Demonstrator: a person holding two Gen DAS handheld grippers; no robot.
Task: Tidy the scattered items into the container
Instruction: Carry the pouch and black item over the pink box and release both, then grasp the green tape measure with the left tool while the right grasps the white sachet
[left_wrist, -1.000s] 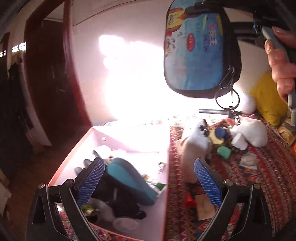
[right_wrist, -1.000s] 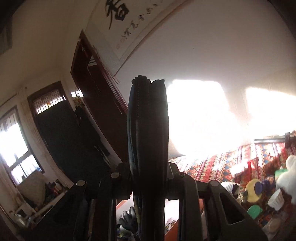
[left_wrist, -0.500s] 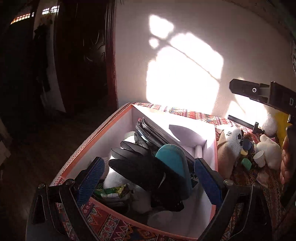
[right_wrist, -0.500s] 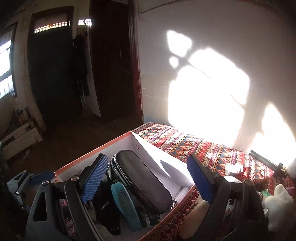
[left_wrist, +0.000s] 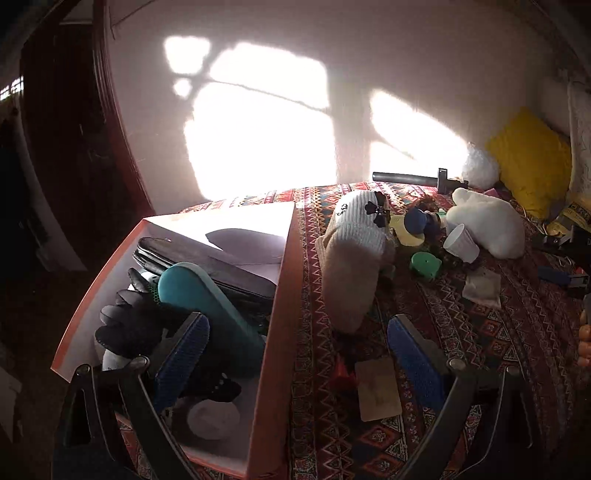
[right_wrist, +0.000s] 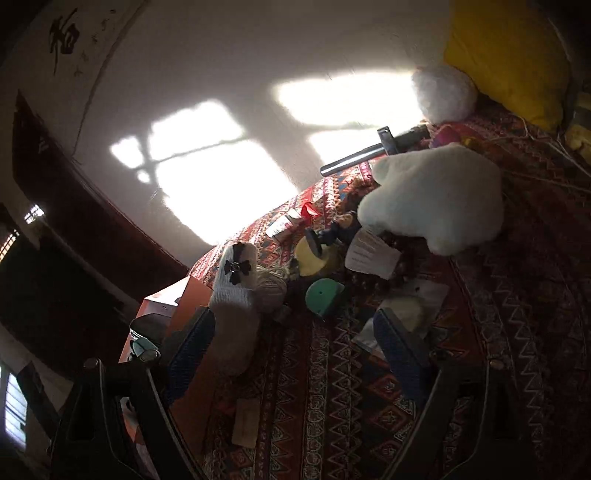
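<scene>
both claws gape wide and empty: the left claw (left_wrist: 295, 354) straddles the box (left_wrist: 275, 325) wall, the right claw (right_wrist: 295, 343) faces the knitted slipper (right_wrist: 236, 295) lying beside it. i'd pinch the slipper mid-body, since it's floppy.

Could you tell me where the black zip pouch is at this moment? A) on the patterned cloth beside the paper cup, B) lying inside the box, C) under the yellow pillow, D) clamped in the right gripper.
B: the black zip pouch lies inside the box behind the teal item, and the right gripper is open with nothing in it.
</scene>
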